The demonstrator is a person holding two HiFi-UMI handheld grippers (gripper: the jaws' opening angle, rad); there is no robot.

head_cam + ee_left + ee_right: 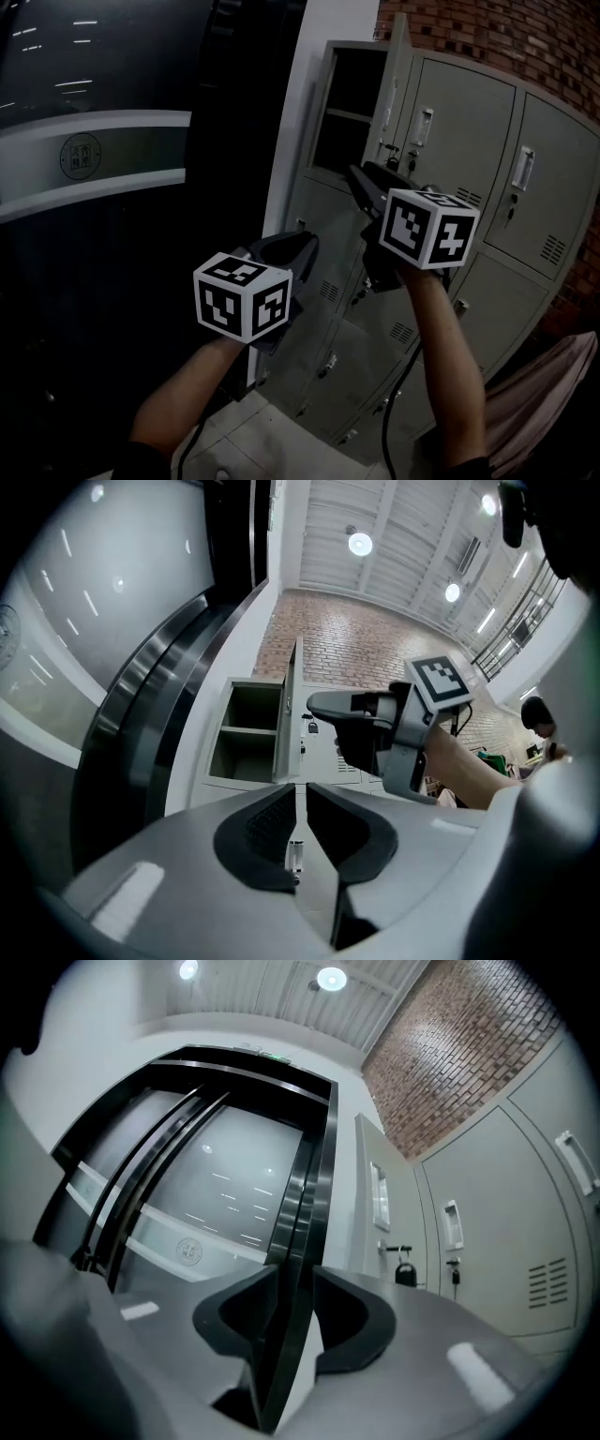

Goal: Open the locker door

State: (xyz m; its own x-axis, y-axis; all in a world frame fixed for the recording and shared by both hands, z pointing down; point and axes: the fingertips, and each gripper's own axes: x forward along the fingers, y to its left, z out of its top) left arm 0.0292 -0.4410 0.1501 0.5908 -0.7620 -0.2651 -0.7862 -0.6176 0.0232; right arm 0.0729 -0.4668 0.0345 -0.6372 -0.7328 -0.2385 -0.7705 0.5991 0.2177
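1. The left forearm (183, 398) and right forearm (455, 356) both come up from 6 o'clock in the head view. They are bare and raised in front of the lockers.
2. The right gripper (361, 183) is the higher one, near frame centre, with its nose toward 11 o'clock. Its tip sits just below the open compartment. The jaws stand a moderate gap apart with nothing in them. Only a distant black mullion (305, 1269) shows through the gap.
3. The left gripper (298, 246) sits lower, at 7 o'clock from the right one, with its nose toward 1 o'clock. Its jaws are drawn to a thin slit, the pads not touching, and nothing is held.
4. The bank of lockers (469, 159) is grey metal and spans 1 to 4 o'clock. Its closed doors carry handle recesses and vent slots.
5. The locker door (397, 89) belongs to the top-left unit, at 12 to 1 o'clock. It is swung outward and seen almost edge-on.
6. The compartment (349, 94) it uncovers is dark inside and is crossed by one shelf (349, 115).
7. A padlock (405, 1274) hangs on a locker face, at 3 o'clock in the right gripper view. I cannot tell which unit it belongs to.
8. Room:
   - A dark glazed wall (94, 56) with a curved white band (112, 141) lies at 9 to 11 o'clock.
   - A brick wall (487, 37) is at 1 o'clock.
   - A white pillar (319, 84) stands beside the lockers.
   - The floor (253, 441) is pale tile, at 6 o'clock.
   - Round ceiling lights (360, 544) are lit.
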